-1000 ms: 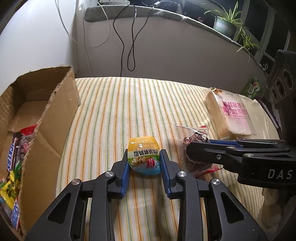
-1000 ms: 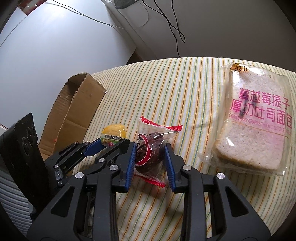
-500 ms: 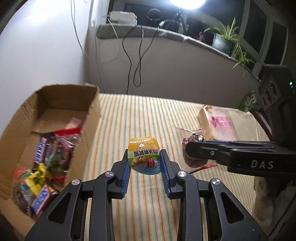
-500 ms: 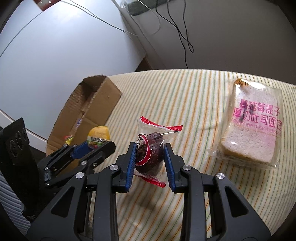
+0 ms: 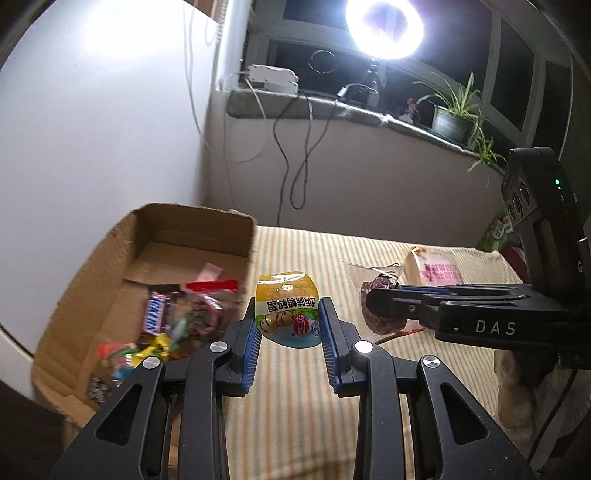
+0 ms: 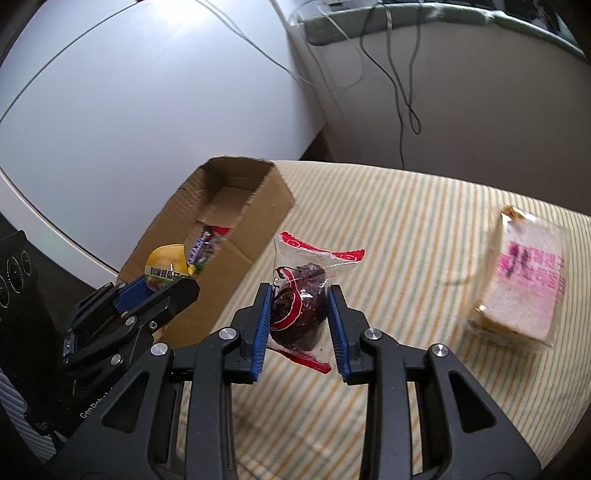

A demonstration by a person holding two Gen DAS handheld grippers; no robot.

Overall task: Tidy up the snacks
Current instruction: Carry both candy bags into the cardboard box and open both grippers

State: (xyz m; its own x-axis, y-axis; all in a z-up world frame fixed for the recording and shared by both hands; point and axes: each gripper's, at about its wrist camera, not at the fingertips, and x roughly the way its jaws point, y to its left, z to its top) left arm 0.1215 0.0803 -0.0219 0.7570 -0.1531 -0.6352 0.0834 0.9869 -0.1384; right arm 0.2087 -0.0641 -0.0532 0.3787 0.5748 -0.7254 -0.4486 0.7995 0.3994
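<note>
My left gripper [image 5: 289, 314] is shut on a small yellow and blue snack packet [image 5: 288, 308], held in the air above the striped cloth. My right gripper [image 6: 300, 306] is shut on a clear red-edged packet with a dark purple snack [image 6: 301, 308], also lifted. In the right wrist view the left gripper [image 6: 162, 286] with the yellow packet [image 6: 165, 266] hangs beside the open cardboard box [image 6: 236, 236]. The box [image 5: 110, 295] holds several wrapped sweets and bars [image 5: 166, 325]. In the left wrist view the right gripper [image 5: 384, 299] holds the purple snack [image 5: 376, 306] to my right.
A bag of sliced bread [image 6: 517, 291] with pink print lies on the striped cloth [image 6: 399, 229] at the right, also visible as the bread bag [image 5: 436, 269]. A bright ring lamp [image 5: 384, 26], cables and potted plants [image 5: 454, 118] line the window ledge behind.
Both grippers have risen with their packets and shifted towards the box. The box's inside and its sweets now show more fully, and the bread bag looks farther away.
</note>
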